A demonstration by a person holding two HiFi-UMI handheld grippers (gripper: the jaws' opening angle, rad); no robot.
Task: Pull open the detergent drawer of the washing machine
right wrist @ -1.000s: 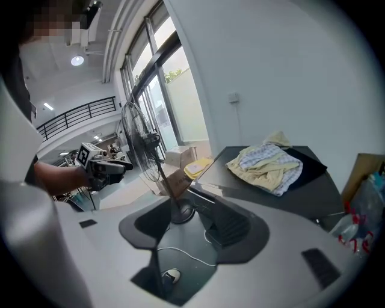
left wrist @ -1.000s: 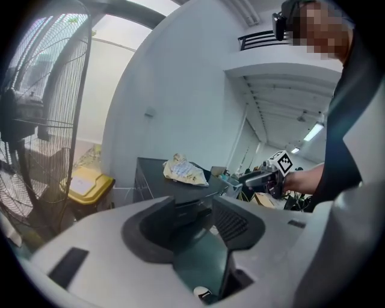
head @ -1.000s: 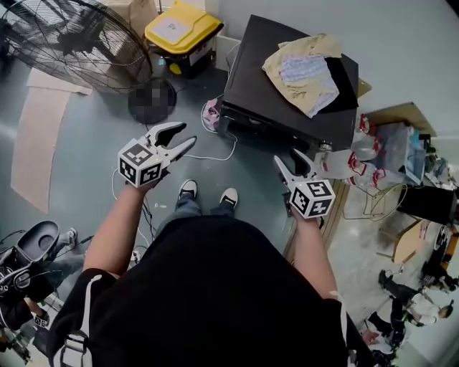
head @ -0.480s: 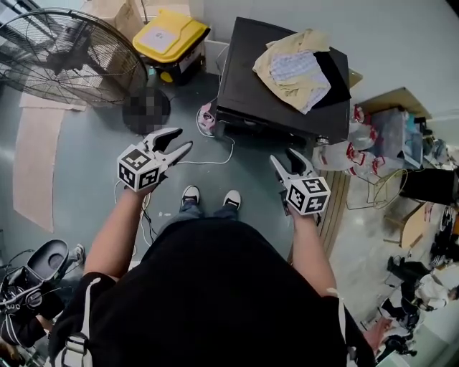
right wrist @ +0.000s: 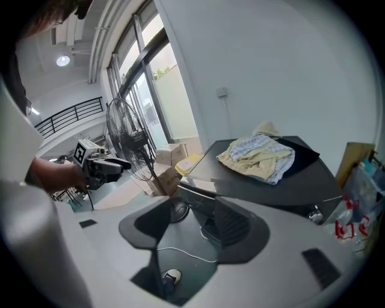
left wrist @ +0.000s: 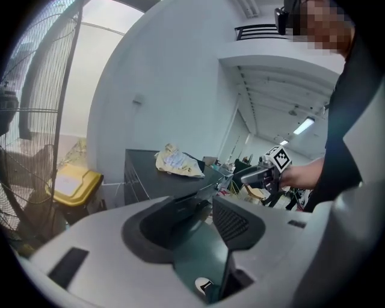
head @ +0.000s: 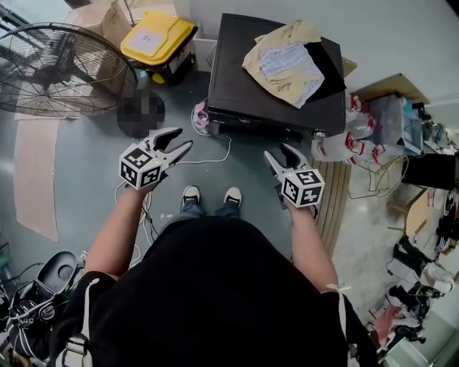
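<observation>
Washing machine (head: 237, 82), a black box with a flat dark top, stands on the grey-green floor (head: 93, 193) with its back to the pale wall (head: 401, 29), straight ahead of the person. Its front face shows only as a narrow, steeply seen strip, and the detergent drawer cannot be picked out on it. A crumpled heap of yellow and checked cloth (head: 283, 64) lies toward the far right corner of the machine's top, partly over a black cloth (head: 328, 61).

The left gripper (head: 183, 138) hangs over the floor short of the machine's front left corner, touching nothing; its jaws stand well apart, with only floor and a shoe tip showing in the gap. The right gripper (head: 276, 150) hangs short of the front right corner, clear of the front face, jaws likewise wide and empty.

A white cable (head: 215, 154) loops across the floor from the machine's front edge. Left of the machine sits a yellow-lidded bin (head: 149, 39), beside it cardboard boxes (head: 100, 18) and a large floor fan (head: 57, 68). A flat cardboard sheet (head: 36, 172) lies at the floor's left edge, and plastic bags (head: 373, 132) crowd the machine's right side
</observation>
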